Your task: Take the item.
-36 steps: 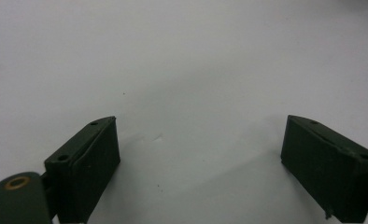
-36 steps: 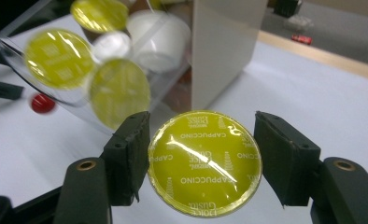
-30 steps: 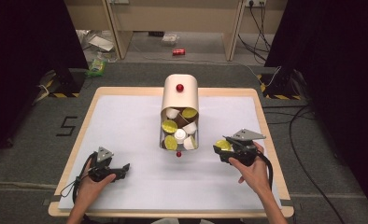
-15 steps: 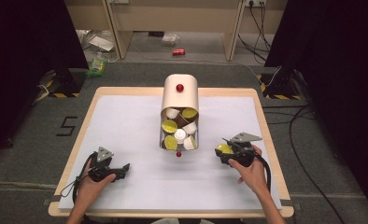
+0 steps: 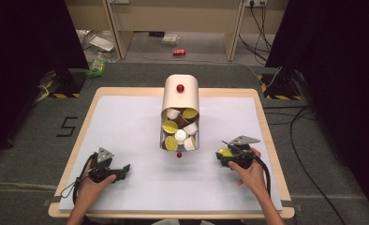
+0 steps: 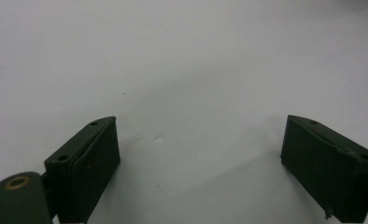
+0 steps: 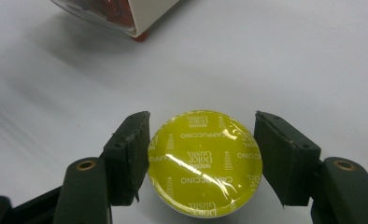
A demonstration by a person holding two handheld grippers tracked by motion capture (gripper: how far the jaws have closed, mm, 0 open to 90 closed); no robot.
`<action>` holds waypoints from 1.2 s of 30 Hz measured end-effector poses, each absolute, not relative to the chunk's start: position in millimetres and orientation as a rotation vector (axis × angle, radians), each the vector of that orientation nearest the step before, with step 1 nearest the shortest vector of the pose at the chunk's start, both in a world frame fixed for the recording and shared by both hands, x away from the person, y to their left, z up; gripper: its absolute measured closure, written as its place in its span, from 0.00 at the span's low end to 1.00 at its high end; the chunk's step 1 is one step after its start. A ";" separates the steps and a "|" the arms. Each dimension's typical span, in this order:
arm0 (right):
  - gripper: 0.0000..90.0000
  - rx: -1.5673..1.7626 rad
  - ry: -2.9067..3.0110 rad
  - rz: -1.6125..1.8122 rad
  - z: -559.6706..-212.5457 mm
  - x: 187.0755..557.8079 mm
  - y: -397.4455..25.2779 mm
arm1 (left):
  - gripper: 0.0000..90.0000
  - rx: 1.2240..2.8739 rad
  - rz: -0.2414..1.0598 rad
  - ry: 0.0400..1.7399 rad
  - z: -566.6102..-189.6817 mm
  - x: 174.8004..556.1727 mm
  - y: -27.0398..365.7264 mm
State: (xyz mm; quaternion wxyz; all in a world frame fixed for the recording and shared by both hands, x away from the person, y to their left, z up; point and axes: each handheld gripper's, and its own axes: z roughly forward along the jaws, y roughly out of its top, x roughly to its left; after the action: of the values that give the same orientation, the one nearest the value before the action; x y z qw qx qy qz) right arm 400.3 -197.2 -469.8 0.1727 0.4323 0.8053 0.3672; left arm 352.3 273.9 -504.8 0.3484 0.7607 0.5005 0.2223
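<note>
- A yellow-lidded coffee capsule [image 7: 204, 163] is seen between the jaws of the right gripper [image 7: 203, 158], lid up; both pads lie against its rim, so it is judged to be grasped, though how firmly cannot be told.
- In the high view, the right gripper [image 5: 232, 156] with the capsule [image 5: 225, 152] is placed low over the white table [image 5: 126, 122], at about four o'clock from the open mouth of the capsule container [image 5: 180, 115], near it but apart.
- The container is laid on its side, mouth toward the person, and is filled with yellow, white and brown capsules; a small red knob [image 5: 178, 155] is seen just at six o'clock of its mouth.
- The left gripper [image 5: 108, 169] is rested on the table at eight o'clock from the container, well apart; its jaws are spread wide with nothing between them, and bare table [image 6: 187, 70] is seen ahead.
- The step in hand is judged to be the carrying of one capsule, either out of the container or toward it; which cannot be told.
- For the next move, a steady grip on the rim and a level lid are called for.
</note>
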 end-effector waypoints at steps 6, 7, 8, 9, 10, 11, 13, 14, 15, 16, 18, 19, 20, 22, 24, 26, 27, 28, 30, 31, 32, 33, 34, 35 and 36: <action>0.37 1.244 2.291 1.059 -470.0 399.7 -200.0 | 0.12 1.974 0.576 1.296 -504.8 352.3 274.0; 0.36 1.242 2.293 1.057 -470.2 399.5 -200.0 | 0.12 1.972 0.576 1.297 -504.8 352.3 273.9; 0.34 1.241 2.294 1.059 -470.2 399.4 -200.1 | 0.12 1.972 0.576 1.297 -504.8 352.3 273.9; 0.32 1.242 2.294 1.063 -470.2 399.3 -200.0 | 0.12 1.972 0.576 1.297 -504.8 352.3 273.9; 0.32 1.241 2.293 1.066 -470.0 399.2 -199.9 | 0.12 1.972 0.576 1.297 -504.8 352.3 273.9; 0.32 1.242 2.292 1.070 -469.7 398.9 -199.7 | 0.12 1.972 0.576 1.297 -504.8 352.3 273.9; 0.31 1.241 2.294 1.072 -468.7 398.3 -199.6 | 0.12 1.972 0.576 1.297 -504.8 352.3 273.9; 0.30 1.245 2.289 1.076 -467.9 397.7 -199.4 | 0.12 1.972 0.576 1.297 -504.8 352.3 273.9; 0.29 1.247 2.285 1.080 -466.9 397.3 -199.5 | 0.12 1.972 0.576 1.297 -504.8 352.3 273.9; 0.29 1.250 2.281 1.082 -465.9 396.7 -199.7 | 0.12 1.972 0.576 1.297 -504.8 352.3 273.9; 0.28 1.249 2.277 1.089 -464.5 395.5 -200.6 | 0.12 1.974 0.576 1.296 -504.8 352.3 274.0; 0.28 1.244 2.271 1.091 -463.9 394.8 -201.2 | 0.12 1.972 0.576 1.297 -504.8 352.3 273.9; 0.28 1.248 2.269 1.094 -463.2 393.7 -201.8 | 0.12 1.971 0.576 1.297 -504.8 352.3 273.9; 0.28 1.243 2.263 1.101 -462.0 392.4 -203.4 | 0.12 1.972 0.576 1.297 -504.8 352.3 273.9; 0.27 1.247 2.259 1.105 -460.7 391.1 -204.8 | 0.12 1.972 0.576 1.297 -504.8 352.3 273.9; 0.26 1.247 2.254 1.107 -459.7 389.9 -206.1 | 0.12 1.972 0.576 1.297 -504.8 352.3 273.9; 0.26 1.246 2.253 1.111 -459.1 389.1 -206.5 | 0.12 1.972 0.576 1.297 -504.8 352.3 273.9; 0.25 1.245 2.252 1.110 -458.7 388.2 -206.8 | 0.12 1.974 0.576 1.296 -504.8 352.3 274.0; 0.24 1.244 2.251 1.110 -458.1 385.9 -207.2 | 0.12 1.974 0.576 1.296 -504.8 352.3 274.0; 0.23 1.242 2.252 1.108 -457.9 384.7 -207.5 | 0.12 1.972 0.576 1.297 -504.8 352.3 273.9; 0.22 1.241 2.254 1.109 -458.1 383.3 -207.6 | 0.12 1.972 0.576 1.297 -504.8 352.3 273.9; 0.22 1.235 2.254 1.109 -458.5 381.9 -207.9 | 0.12 1.974 0.576 1.296 -504.7 352.3 274.0; 0.21 1.233 2.258 1.102 -458.9 380.2 -208.1 | 0.12 1.974 0.576 1.296 -504.8 352.3 274.0; 0.20 1.229 2.260 1.098 -459.6 378.2 -208.6 | 0.12 1.972 0.576 1.297 -504.8 352.3 273.9; 0.20 1.233 2.259 1.097 -459.9 376.4 -209.2 | 0.12 1.972 0.576 1.297 -504.8 352.3 273.9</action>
State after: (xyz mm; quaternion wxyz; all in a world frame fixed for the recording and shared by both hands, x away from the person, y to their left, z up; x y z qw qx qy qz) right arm 376.4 -209.2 -459.9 0.1711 0.4341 0.7957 0.3862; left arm 352.3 273.9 -504.8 0.3486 0.7608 0.5003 0.2222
